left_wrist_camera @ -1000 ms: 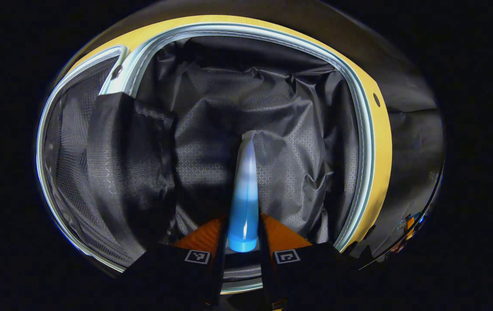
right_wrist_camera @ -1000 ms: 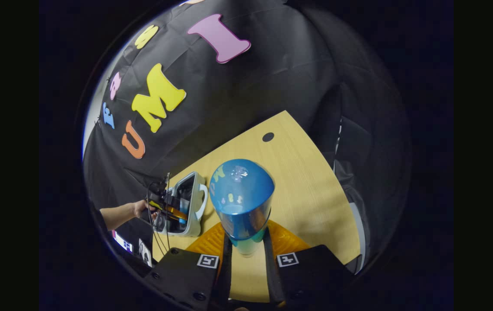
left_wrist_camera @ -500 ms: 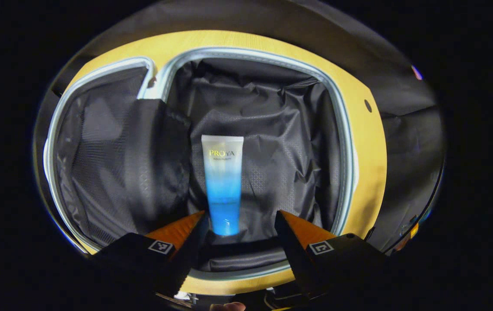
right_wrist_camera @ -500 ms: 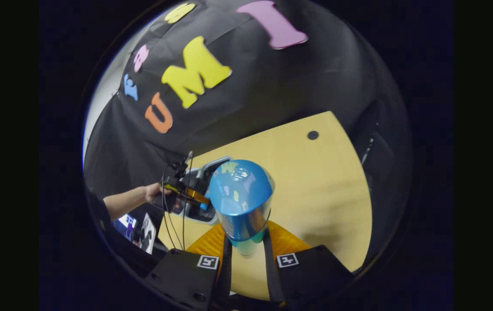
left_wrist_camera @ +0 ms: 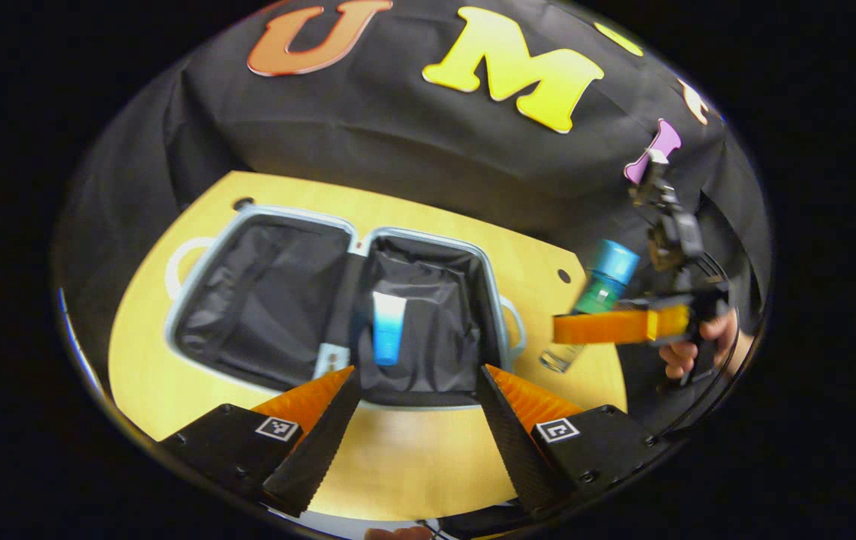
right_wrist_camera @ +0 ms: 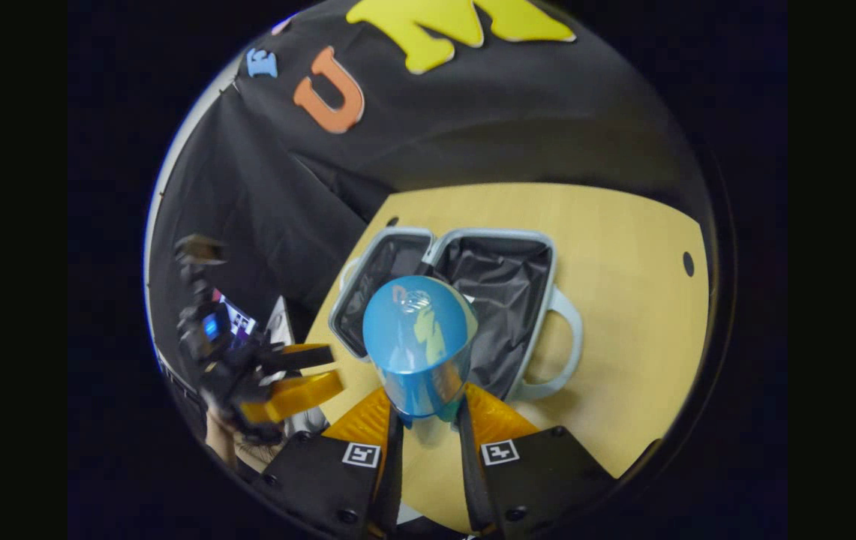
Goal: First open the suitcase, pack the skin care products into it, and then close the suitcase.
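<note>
The left gripper (left_wrist_camera: 416, 390) has let go of the tube (left_wrist_camera: 386, 328) and pulled back up and away — a second ago it held the tube low inside the case, and now its jaws stand wide apart with nothing between them. The suitcase (left_wrist_camera: 247, 225) lies open flat on the wooden table (left_wrist_camera: 397, 457). The tube rests in the right half, long way running near to far, blue end toward the gripper. Off to the right, the right gripper (right_wrist_camera: 428, 420) is clamped on a bottle (right_wrist_camera: 418, 345) with a blue cap, cap pointing up — in its own view the bottle hangs above the open case, as it did before above the table.
</note>
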Demonstrator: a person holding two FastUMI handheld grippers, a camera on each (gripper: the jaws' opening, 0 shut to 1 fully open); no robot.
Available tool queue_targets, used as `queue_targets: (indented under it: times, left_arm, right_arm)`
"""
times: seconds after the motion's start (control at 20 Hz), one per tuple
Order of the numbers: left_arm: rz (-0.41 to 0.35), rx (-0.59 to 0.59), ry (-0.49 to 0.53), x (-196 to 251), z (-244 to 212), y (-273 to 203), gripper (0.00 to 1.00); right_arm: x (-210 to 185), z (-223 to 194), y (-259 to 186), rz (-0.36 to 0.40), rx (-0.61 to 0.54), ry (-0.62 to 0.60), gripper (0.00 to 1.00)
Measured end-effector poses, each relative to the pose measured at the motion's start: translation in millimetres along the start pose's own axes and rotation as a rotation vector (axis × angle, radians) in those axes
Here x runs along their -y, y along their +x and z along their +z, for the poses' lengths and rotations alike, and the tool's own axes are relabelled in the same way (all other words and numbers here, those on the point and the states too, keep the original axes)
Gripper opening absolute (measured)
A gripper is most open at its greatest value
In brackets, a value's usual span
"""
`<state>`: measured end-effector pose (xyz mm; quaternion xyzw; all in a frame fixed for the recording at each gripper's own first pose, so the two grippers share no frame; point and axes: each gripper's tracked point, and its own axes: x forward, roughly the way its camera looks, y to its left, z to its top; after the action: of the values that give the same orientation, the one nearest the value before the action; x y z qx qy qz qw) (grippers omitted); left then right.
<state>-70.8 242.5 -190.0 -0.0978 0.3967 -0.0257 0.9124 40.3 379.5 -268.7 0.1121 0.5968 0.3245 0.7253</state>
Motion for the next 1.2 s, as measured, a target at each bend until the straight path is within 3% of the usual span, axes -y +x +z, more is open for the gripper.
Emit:
queue_targets:
  times: [0.25, 0.4, 0.75, 0.95, 1.2]
  left_arm:
    - [0.143, 0.087, -0.019, -32.1, -46.9, -63.2, 0.99]
    - [0.129, 0.079, -0.11, -35.7, -71.9, -86.8, 0.99]
    - [0.2, 0.106, -0.122, -61.3, -70.9, -116.5, 0.99]
    - [0.212, 0.133, -0.102, -61.2, -55.8, -121.7, 0.98]
    - [0.197, 0.141, -0.057, -51.8, -46.8, -114.4, 0.99]
  right_arm:
    - [34.8, 1.3, 90.2, -0.126, -0.164, 0.137, 0.29]
    - [57.0, 1.3, 117.7, -0.224, -0.206, 0.247, 0.32]
    - [70.7, 1.1, 136.1, -0.333, -0.225, 0.364, 0.32]
    - [77.3, -0.7, 144.4, -0.411, -0.215, 0.368, 0.32]
    - [74.7, -1.5, 145.9, -0.442, -0.207, 0.353, 0.35]
